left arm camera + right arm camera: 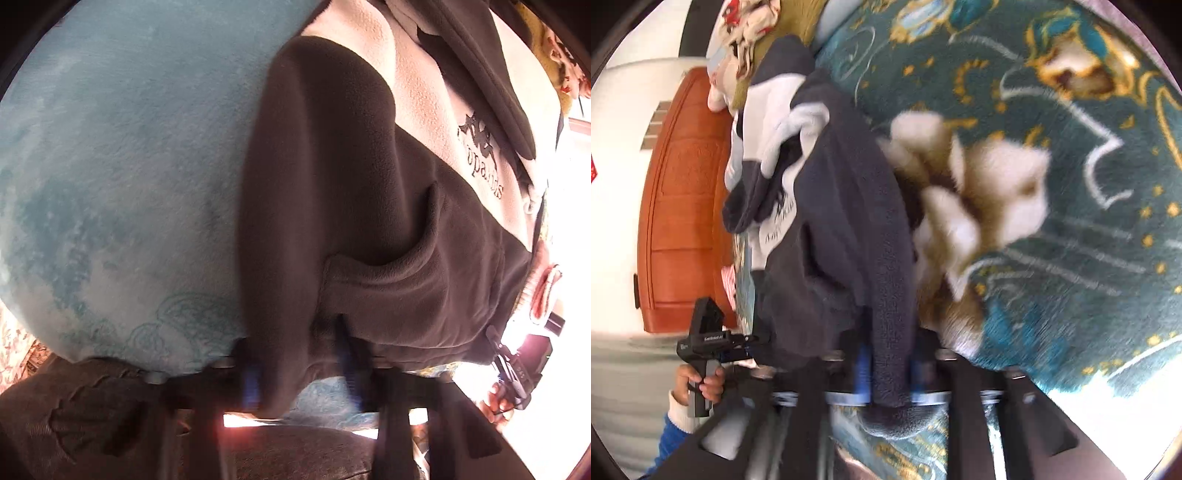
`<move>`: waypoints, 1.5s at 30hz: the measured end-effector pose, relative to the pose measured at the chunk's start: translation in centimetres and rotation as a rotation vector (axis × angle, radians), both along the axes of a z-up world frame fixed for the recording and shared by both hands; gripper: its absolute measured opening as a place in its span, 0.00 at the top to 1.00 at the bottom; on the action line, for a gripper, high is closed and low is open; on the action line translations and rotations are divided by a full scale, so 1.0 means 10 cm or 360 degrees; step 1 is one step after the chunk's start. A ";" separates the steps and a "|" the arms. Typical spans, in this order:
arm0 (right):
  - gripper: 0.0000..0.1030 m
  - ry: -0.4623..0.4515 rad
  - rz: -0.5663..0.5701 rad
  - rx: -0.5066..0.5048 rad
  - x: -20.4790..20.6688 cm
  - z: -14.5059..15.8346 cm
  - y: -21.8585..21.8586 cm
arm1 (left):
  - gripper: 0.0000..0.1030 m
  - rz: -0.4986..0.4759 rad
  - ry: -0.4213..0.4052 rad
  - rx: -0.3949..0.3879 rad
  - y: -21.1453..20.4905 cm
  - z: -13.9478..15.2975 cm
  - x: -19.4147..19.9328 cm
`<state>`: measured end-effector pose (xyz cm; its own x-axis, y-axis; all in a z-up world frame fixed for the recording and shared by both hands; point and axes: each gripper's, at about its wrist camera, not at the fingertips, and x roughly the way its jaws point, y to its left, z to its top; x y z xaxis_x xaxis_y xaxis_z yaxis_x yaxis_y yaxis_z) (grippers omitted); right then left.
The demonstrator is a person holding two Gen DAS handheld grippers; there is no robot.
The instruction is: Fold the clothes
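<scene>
A dark fleece jacket point(362, 206) with a cream chest panel and a dark logo lies on the bed. In the left wrist view its hem sits pinched between the blue pads of my left gripper point(301, 373), which is shut on it. The same jacket point(842, 229) runs up the right wrist view, where my right gripper point(891, 371) is shut on another part of its dark edge. Each gripper also shows in the other's view, held by a hand: the right gripper point(517, 369) at the lower right, the left gripper point(713, 339) at the lower left.
A light blue plush blanket point(122, 177) lies left of the jacket. A teal blanket point(1071, 258) with gold and white flower patterns covers the bed on the right. Floral clothes point(746, 26) are heaped beyond the jacket. An orange-brown wooden panel point(683, 199) stands behind.
</scene>
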<state>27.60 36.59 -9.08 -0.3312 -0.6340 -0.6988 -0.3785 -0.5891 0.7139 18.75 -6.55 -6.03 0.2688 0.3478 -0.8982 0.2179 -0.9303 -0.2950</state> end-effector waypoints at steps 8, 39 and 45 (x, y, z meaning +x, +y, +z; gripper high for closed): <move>0.92 0.0304 0.0033 -0.0159 -0.17 0.64 0.02 | 0.92 0.0063 0.0299 0.0199 -0.20 0.62 0.15; 0.89 0.0239 -0.0453 -0.0435 -1.79 0.72 0.55 | 0.92 0.1051 0.0452 0.0693 -0.89 0.47 -1.56; 0.85 0.0123 -0.0521 -0.0393 -1.91 0.48 0.57 | 0.67 0.1161 0.0452 0.0879 -0.91 0.33 -1.54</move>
<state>8.51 42.27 -4.28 -0.5884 -0.6320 -0.5043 -0.4572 -0.2544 0.8522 3.40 -15.62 -2.70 -0.3841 0.7374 -0.5557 0.5415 -0.3076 -0.7824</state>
